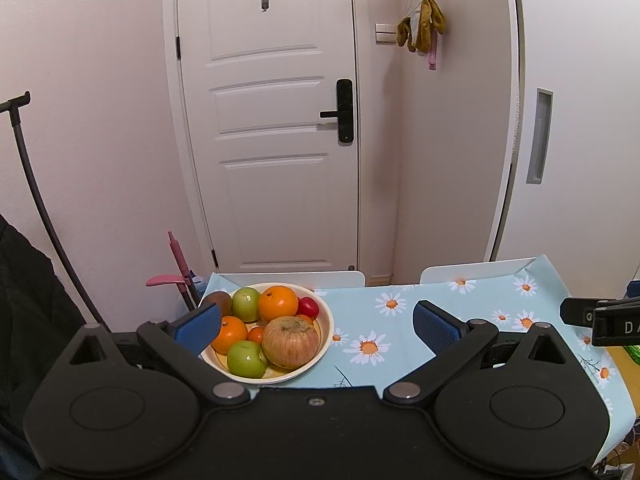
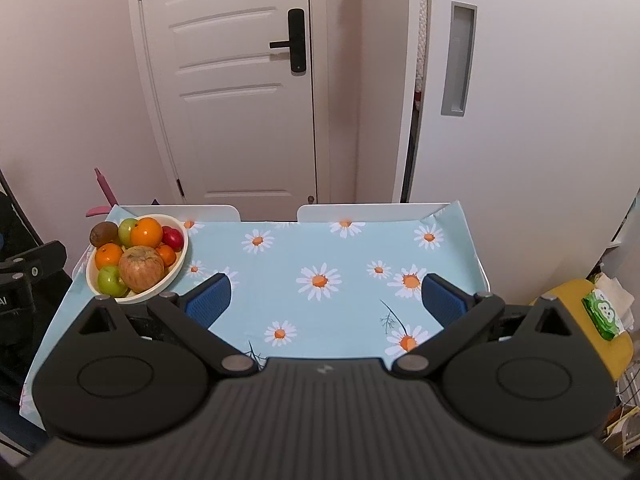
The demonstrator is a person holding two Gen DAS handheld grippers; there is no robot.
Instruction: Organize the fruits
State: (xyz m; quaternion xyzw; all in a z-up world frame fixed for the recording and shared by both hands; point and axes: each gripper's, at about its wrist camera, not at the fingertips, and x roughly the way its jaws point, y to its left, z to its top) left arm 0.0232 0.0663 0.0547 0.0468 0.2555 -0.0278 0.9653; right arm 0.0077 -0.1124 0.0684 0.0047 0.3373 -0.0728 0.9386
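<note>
Presently, in the left wrist view, the left gripper (image 1: 318, 322) hangs over the near edge of the table (image 1: 440, 304) with its jaws released and nothing between the blue pads (image 1: 438, 322). A cream bowl (image 1: 325, 330) stands on the daisy-patterned cloth at the table's left end, and the left pad overlaps its near-left rim in this view; whether they touch cannot be told. Inside the bowl lie a large apple (image 1: 291, 341) at the front, two oranges (image 1: 278, 303), two green apples (image 1: 247, 358), a small tangerine (image 1: 256, 334), a red fruit (image 1: 308, 307) and a kiwi (image 1: 217, 302) at the back-left rim. Part of the right gripper (image 1: 600, 318) shows to the right of the bowl, well apart from it. In the right wrist view, the right gripper (image 2: 327, 300) has its jaws released and empty above the bare cloth, with the bowl (image 2: 181, 258) left of it, just beyond the left pad. A white door (image 2: 240, 80) stands behind the table (image 2: 360, 248).
</note>
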